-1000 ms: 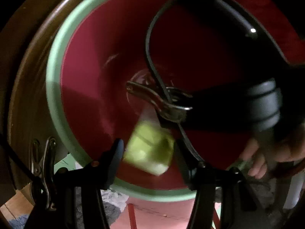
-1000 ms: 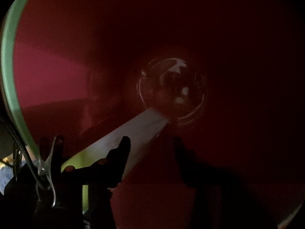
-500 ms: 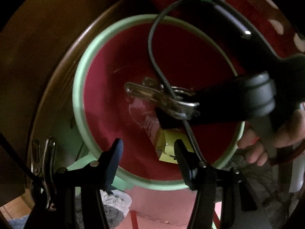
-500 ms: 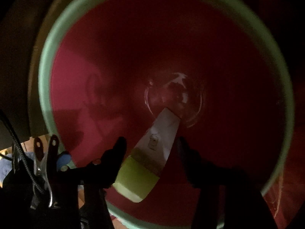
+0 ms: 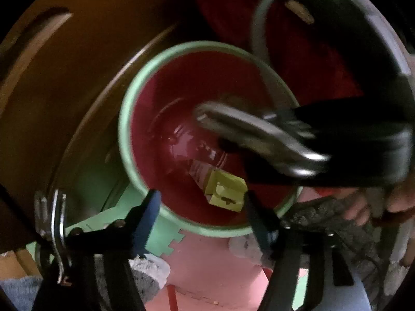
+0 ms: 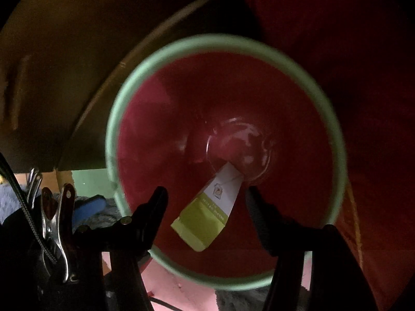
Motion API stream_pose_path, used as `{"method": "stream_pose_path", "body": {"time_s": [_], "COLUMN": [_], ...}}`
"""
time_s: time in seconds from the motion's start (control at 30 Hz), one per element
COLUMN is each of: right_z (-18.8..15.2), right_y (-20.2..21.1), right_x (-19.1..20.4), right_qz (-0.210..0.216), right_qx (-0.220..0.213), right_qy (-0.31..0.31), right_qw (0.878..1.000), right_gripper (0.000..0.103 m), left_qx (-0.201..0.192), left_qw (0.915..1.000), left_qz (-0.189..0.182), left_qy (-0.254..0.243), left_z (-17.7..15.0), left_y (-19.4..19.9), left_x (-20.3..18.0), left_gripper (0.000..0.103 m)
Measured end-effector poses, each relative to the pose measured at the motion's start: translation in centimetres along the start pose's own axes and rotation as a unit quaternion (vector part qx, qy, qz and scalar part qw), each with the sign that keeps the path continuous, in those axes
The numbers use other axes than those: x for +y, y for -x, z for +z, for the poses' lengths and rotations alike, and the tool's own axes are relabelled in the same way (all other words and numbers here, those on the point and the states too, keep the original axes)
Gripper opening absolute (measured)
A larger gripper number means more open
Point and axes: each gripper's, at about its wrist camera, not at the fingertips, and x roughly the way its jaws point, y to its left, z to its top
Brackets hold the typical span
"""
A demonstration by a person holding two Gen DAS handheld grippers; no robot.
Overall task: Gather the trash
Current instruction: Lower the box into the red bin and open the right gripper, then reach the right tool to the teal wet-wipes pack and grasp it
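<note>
A red bin with a pale green rim (image 5: 124,134) stands below both grippers. Inside it a yellow-green and white carton (image 5: 223,191) lies loose, leaning against the near wall. My left gripper (image 5: 201,197) hangs above the bin, its jaws opening, and its fingers touch nothing. The right gripper's black body and metal clip (image 5: 272,140) cross over the bin in the left wrist view. In the right wrist view the same bin rim (image 6: 111,142) and carton (image 6: 212,207) show, and my right gripper (image 6: 205,190) is open above them, holding nothing.
A brown wooden curved piece of furniture (image 5: 64,90) stands close against the bin's left side. Pink and green foam mat tiles (image 5: 207,272) and a grey fluffy rug (image 5: 145,280) cover the floor. A red spotted cloth (image 5: 298,26) lies beyond the bin. A person's hand (image 5: 363,207) holds the right gripper.
Both grippers have risen away from the bin, which now looks smaller. Their jaws have widened. The carton that was between the fingers now lies loose inside the bin.
</note>
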Motion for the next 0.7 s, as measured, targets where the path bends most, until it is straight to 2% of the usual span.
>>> {"method": "stream_pose_path", "body": {"time_s": [0.23, 0.33, 0.47, 0.6, 0.63, 0.7], "right_z": [-0.8, -1.2, -2.1, -2.6, -2.5, -2.4], "right_y": [6.6, 9.2, 13.1, 16.2, 16.9, 18.4], "right_x": [1.6, 2.7, 4.6, 6.3, 6.5, 7.4], "right_qz": [0.041, 0.061, 0.064, 0.092, 0.104, 0.129], "right_qx": [-0.079, -0.111, -0.169, -0.225, -0.234, -0.256], "right_qy": [0.018, 0.039, 0.08, 0.119, 0.123, 0.127], "right_qw": [0.996, 0.991, 0.98, 0.963, 0.959, 0.95], "right_gripper": [0.064, 0.068, 0.069, 0.07, 0.07, 0.071], "left_qx": [-0.088, -0.135, -0.184, -0.235, -0.248, -0.286], "left_qw": [0.995, 0.9899, 0.9814, 0.9715, 0.9685, 0.9581], "left_qz": [-0.038, -0.039, -0.054, -0.025, -0.015, 0.015], "left_qy": [0.028, 0.018, 0.011, 0.012, 0.012, 0.01], "left_z": [-0.9, -1.9, -2.6, -2.9, -3.9, -4.5], "left_y": [6.0, 9.4, 13.1, 17.7, 16.1, 18.4], "left_x": [1.3, 1.1, 1.7, 1.6, 1.6, 1.7], "left_gripper": [0.09, 0.09, 0.091, 0.091, 0.091, 0.091]}}
